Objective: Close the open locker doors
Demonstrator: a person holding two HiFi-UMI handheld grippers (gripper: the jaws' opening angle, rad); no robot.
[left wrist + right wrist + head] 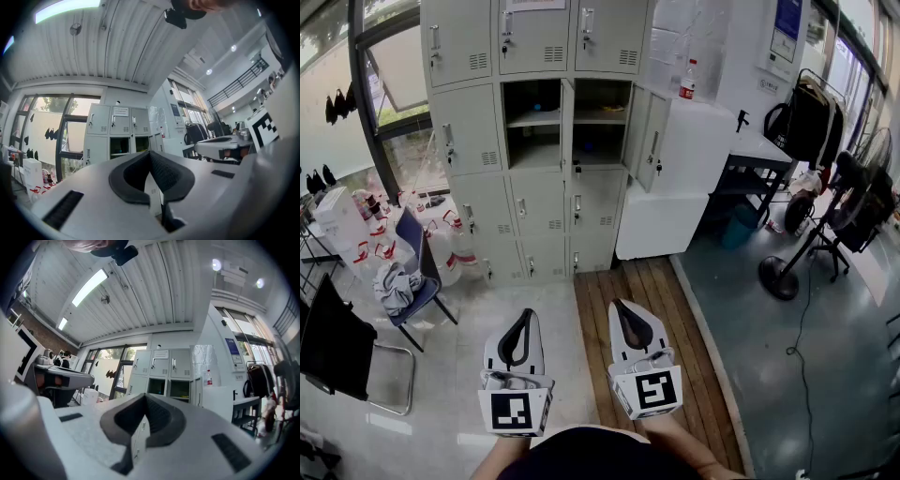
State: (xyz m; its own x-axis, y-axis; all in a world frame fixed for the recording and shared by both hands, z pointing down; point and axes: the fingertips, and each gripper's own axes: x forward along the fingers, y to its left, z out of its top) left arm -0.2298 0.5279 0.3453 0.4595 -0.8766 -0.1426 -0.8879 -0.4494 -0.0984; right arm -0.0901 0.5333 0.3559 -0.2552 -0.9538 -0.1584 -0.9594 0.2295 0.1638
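The grey locker bank (534,141) stands ahead against the back wall. Two middle compartments are open: the left one (532,122) with its door (567,127) edge-on between them, the right one (600,117) with its door (645,136) swung out to the right. My left gripper (525,323) and right gripper (623,309) are low in the head view, well short of the lockers, both shut and holding nothing. In the left gripper view the lockers (119,140) show beyond the touching tips of the left gripper (150,154). The right gripper (145,397) points at the lockers (168,380) too.
A white cabinet (675,178) with a bottle (686,80) on top stands right of the lockers, then a desk (759,159) and a floor fan (825,225). A blue chair (417,272) and a black chair (337,347) stand at the left. A wooden floor strip (647,319) leads to the lockers.
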